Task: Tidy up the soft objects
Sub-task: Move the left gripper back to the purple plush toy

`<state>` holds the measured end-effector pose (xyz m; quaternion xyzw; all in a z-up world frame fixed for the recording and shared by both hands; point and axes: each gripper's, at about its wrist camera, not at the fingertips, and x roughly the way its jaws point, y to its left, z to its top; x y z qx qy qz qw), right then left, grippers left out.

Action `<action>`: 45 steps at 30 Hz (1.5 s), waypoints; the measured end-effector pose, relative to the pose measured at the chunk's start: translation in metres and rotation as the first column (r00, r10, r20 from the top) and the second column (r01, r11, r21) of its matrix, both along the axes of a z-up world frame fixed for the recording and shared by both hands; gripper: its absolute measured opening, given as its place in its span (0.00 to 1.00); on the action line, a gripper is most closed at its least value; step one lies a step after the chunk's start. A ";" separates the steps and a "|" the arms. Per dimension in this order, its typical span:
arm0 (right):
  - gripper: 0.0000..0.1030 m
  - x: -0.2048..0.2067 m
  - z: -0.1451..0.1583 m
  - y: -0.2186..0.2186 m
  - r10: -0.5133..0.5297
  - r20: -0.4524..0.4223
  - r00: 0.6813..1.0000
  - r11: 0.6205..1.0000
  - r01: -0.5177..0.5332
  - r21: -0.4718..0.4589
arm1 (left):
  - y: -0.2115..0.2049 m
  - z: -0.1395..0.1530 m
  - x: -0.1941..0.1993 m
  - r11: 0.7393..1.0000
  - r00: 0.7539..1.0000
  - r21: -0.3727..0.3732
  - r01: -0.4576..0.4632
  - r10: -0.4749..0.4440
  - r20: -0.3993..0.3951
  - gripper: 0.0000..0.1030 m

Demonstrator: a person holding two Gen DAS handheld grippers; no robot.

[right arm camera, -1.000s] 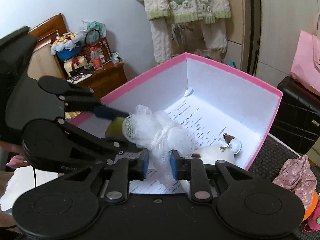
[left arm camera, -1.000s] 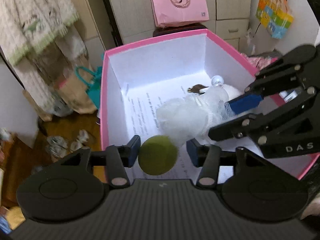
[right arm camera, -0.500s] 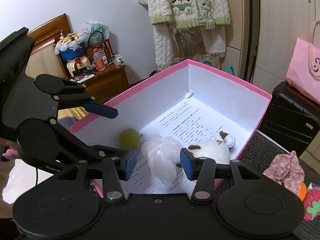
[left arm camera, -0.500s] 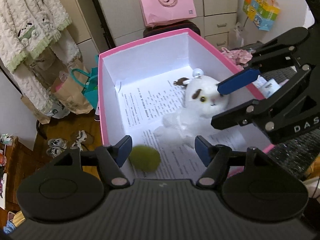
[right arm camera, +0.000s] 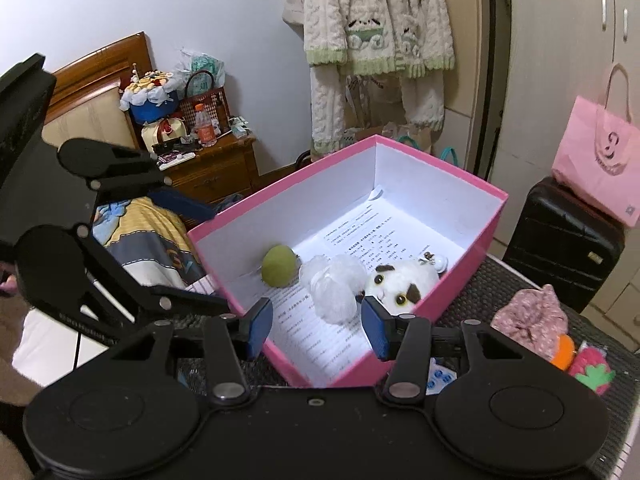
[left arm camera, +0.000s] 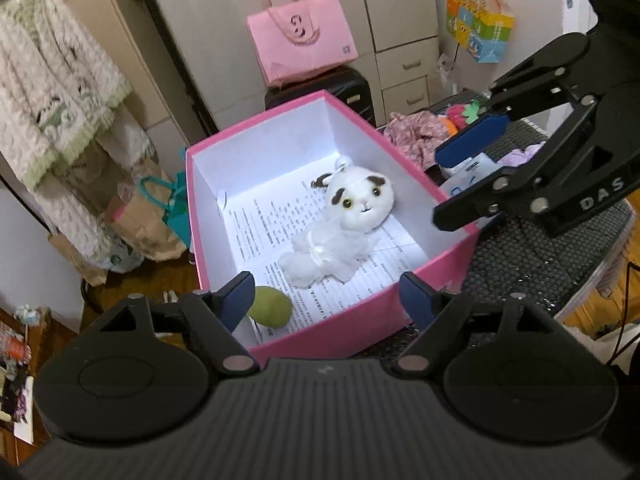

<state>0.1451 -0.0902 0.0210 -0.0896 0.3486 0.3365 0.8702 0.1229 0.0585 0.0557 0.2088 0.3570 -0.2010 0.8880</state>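
The pink box (left arm camera: 448, 248) sits in the middle of the left wrist view, white inside, with a printed sheet (left arm camera: 280, 224) on its floor. Three soft things lie in it: a green ball (left arm camera: 270, 311) at the lower left corner, a white mesh puff (left arm camera: 324, 254) just right of it, and a white plush cat (left arm camera: 362, 200) touching the puff's upper right side.

The left tongs (left arm camera: 326, 300) stand at the lower middle of that view, their jaws have just been opening, spread wide with nothing gripped; the ball shows just beside the left pad.

In the right wrist view the right tongs (right arm camera: 318, 328) are at lower centre, jaws likewise just opening, released and empty, the puff (right arm camera: 334, 288) showing beyond the gap. A floral cloth (right arm camera: 532, 316) lies on the dark worktop (right arm camera: 480, 292) at the lower right.
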 end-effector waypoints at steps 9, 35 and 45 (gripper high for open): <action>0.61 -0.063 0.008 -0.037 -0.029 0.079 0.996 0.999 0.030 -0.011 | -0.022 0.016 -0.050 0.996 0.994 0.009 0.094 -0.094 0.050 0.84; 0.68 -0.125 -0.077 -0.153 -0.316 0.078 0.945 0.949 0.316 0.014 | -0.141 -0.035 -0.049 0.921 0.939 -0.233 0.313 -0.337 -0.072 0.89; 0.68 -0.080 -0.129 -0.178 -0.432 0.054 0.900 0.901 0.434 -0.026 | -0.190 -0.072 -0.001 0.898 0.936 -0.325 0.296 -0.341 -0.088 0.88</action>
